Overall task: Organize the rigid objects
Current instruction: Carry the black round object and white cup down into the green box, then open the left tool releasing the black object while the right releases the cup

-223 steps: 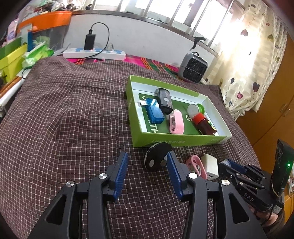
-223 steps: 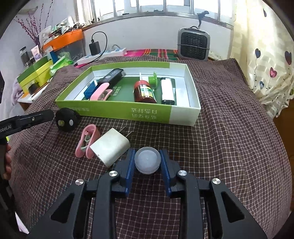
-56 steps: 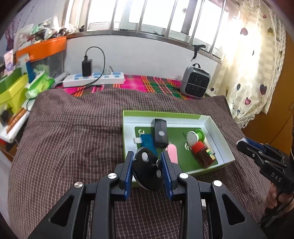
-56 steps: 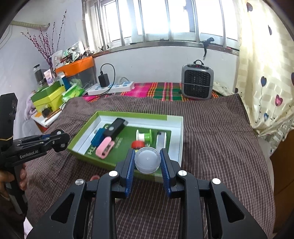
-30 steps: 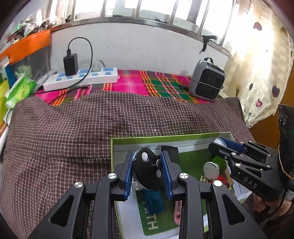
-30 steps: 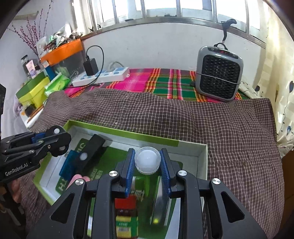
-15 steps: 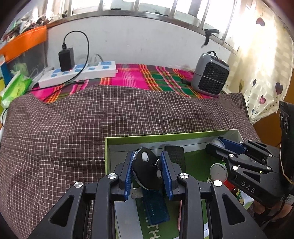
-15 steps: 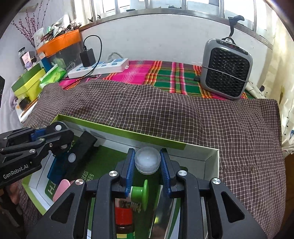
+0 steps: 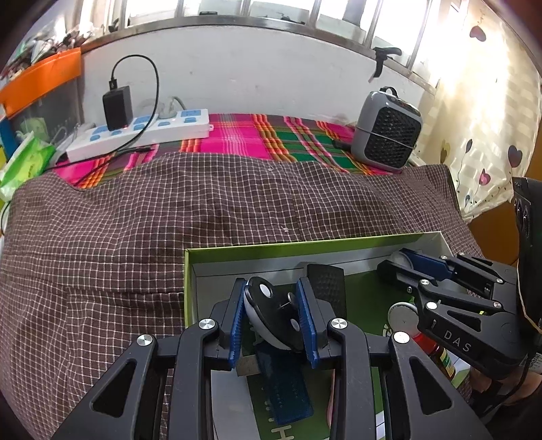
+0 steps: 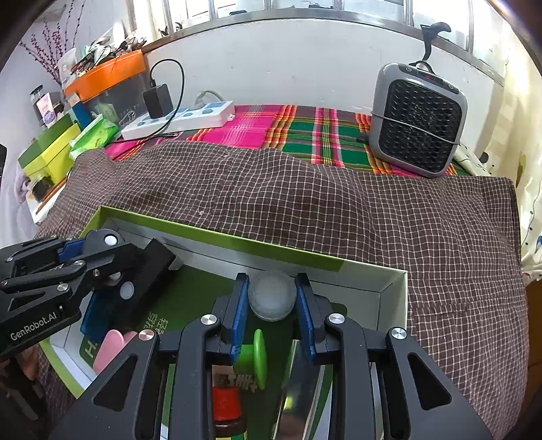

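both grippers have come forward over the green box (image 9: 305, 244). left gripper (image 9: 273, 318) clamps a black disc (image 9: 271, 314) with white dots; right gripper (image 10: 271, 304), marked "das", clamps a frosted white ball (image 10: 271, 298). left reads "genrobot.ai".

Daylight floods both views from the barred window (image 9: 271, 13) along the top of the frame, blown out to near white between the bars. In the left wrist view the curtain (image 9: 487, 111) at the upper right glares strongly, its pattern washed pale. The white wall (image 10: 288, 64) below the sill is evenly lit and the checked cloth (image 9: 169, 216) shows only soft shadows in its folds. Fisheye distortion bends the sill into an arc, and the corners fall off to black. Focus is fairly sharp at centre; the lower edges of both frames are darker and slightly smeared.
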